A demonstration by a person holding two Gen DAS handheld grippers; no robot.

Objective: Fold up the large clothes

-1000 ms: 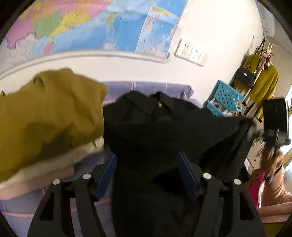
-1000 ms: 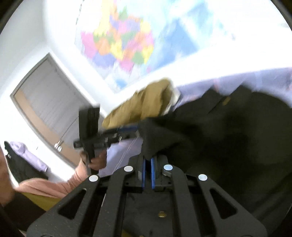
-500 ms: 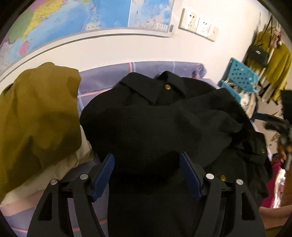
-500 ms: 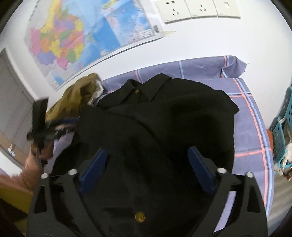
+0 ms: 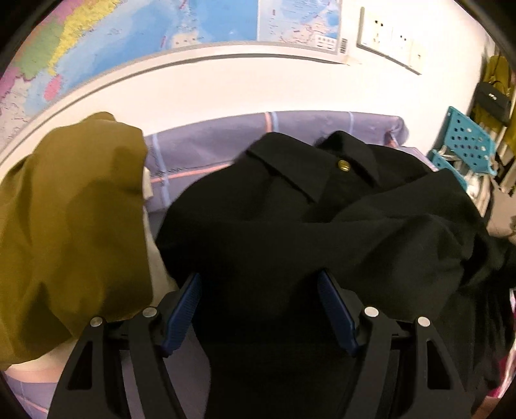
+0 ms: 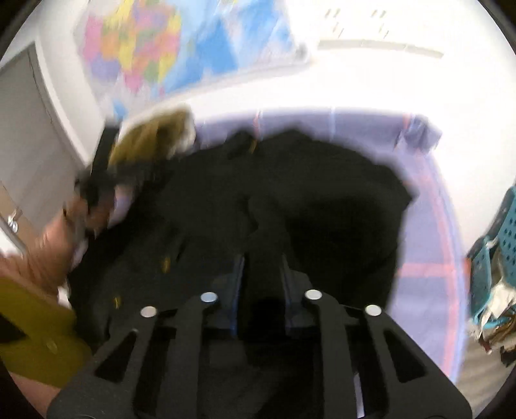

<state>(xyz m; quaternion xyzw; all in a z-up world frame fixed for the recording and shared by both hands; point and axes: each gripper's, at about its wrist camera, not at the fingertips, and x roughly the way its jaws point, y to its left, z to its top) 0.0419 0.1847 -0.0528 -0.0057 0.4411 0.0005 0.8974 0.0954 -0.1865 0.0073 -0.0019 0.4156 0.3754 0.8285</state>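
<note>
The left gripper [image 5: 259, 309] hangs low over the black coat [image 5: 322, 238], and its blue jaws are wide apart with nothing between them. The right gripper [image 6: 260, 277] is also right over the black coat [image 6: 322, 206]; its jaws stand a little apart, and the picture is too blurry to tell if they pinch any cloth. The coat lies in a heap on a bed with a purple striped sheet [image 5: 209, 151]. Its collar, with a gold button [image 5: 343, 165], is on the far side. Just left of the coat sits a mustard-yellow pile of clothes [image 5: 74, 219], touching it. Right of the coat stands a blue basket [image 5: 467, 145]. Behind the coat, up on the white wall, hangs a big colourful map [image 5: 161, 29]
</note>
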